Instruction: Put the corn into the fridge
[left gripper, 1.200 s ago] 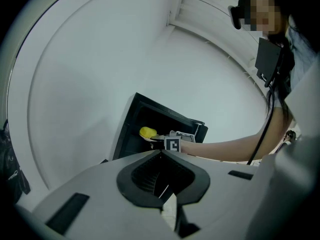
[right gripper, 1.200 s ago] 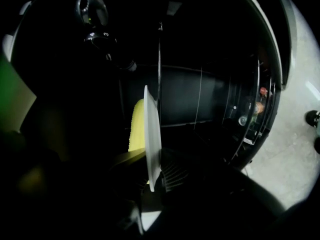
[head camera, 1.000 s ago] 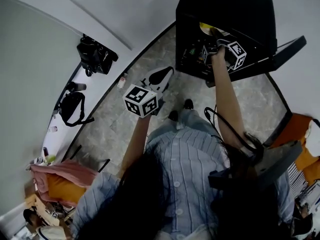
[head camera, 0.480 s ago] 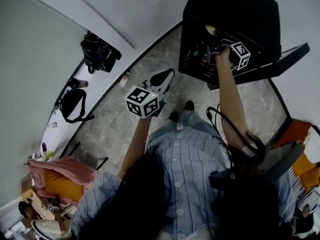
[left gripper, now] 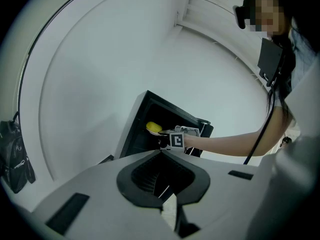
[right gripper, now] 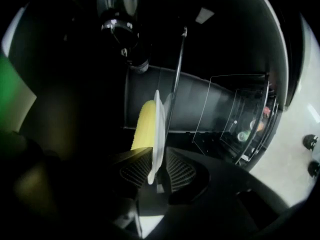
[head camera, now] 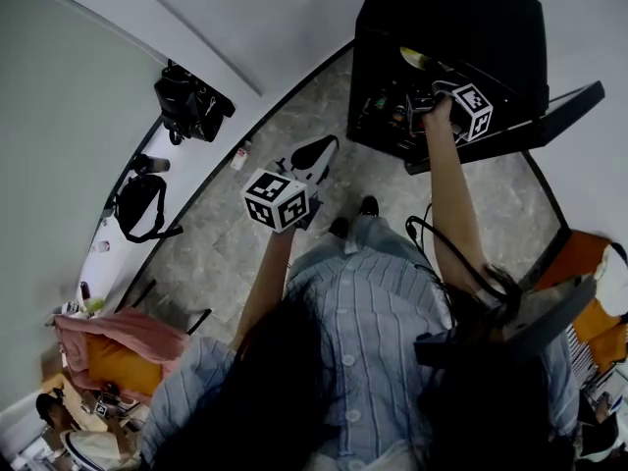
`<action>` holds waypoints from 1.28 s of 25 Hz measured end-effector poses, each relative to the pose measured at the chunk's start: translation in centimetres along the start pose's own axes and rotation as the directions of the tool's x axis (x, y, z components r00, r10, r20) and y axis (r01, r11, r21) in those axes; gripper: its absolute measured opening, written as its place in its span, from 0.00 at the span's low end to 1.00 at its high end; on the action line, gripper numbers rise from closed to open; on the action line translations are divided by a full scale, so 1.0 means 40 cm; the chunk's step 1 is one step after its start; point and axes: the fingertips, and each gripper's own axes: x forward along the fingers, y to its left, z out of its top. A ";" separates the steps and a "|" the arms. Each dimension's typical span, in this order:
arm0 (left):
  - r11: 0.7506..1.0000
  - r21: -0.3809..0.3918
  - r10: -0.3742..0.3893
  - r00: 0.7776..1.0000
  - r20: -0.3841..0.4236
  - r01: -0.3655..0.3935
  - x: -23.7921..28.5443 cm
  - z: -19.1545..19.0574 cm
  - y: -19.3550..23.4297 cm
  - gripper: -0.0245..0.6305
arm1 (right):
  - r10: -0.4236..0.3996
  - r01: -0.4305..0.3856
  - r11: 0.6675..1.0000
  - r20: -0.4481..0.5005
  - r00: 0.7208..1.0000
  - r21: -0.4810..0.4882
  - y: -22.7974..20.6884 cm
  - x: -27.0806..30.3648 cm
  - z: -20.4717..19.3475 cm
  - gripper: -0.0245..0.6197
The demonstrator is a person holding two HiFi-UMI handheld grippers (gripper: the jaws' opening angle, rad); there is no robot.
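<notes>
- R gripper [right gripper: 157, 166]: jaws are closed on the rim of a thin white plate [right gripper: 157, 119]. The plate is seen edge-on and passes between the two pads.
- Corn [right gripper: 145, 126]: yellow cob, it lies on this plate, on the plate's left side in the R gripper view, just beyond the jaws. It touches the plate surface.
- Plate w/ corn is already inside the fridge [head camera: 451, 18], in the upper part of the dark open compartment. Whether the plate rests on a shelf or hangs in the grip, I cannot tell.
- Fridge: black box at the far right of the room, against the white wall. Its door [head camera: 554, 111] is open and swung to the right.
- Door shelves [right gripper: 250, 129]: transparent, w/ some small coloured items; too small to name.
- L gripper [left gripper: 161, 154]: held low and nearer to the person, well apart from the fridge. Jaws are together, nothing between them.
- From the L gripper view, the person's right arm [left gripper: 225, 143] stretches to the fridge opening, and the yellow cob shows just left of the R gripper's marker cube [left gripper: 176, 140].
- Floor [head camera: 245, 253]: grey stone-pattern tiles.
- Far left, by the wall: two black bags [head camera: 191, 106].
</notes>
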 end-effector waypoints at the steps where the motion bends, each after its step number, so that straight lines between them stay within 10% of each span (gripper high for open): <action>1: 1.000 -0.002 0.001 1.000 -0.003 -0.001 0.001 -0.002 0.001 0.05 | 0.011 -0.011 1.000 -0.001 1.000 0.008 0.002 -0.008 0.001 0.16; 32: 0.999 -0.028 0.040 0.999 -0.001 -0.040 -0.025 -0.001 0.030 0.05 | -0.009 -0.016 0.987 -0.155 0.988 -0.159 0.039 -0.005 -0.069 0.08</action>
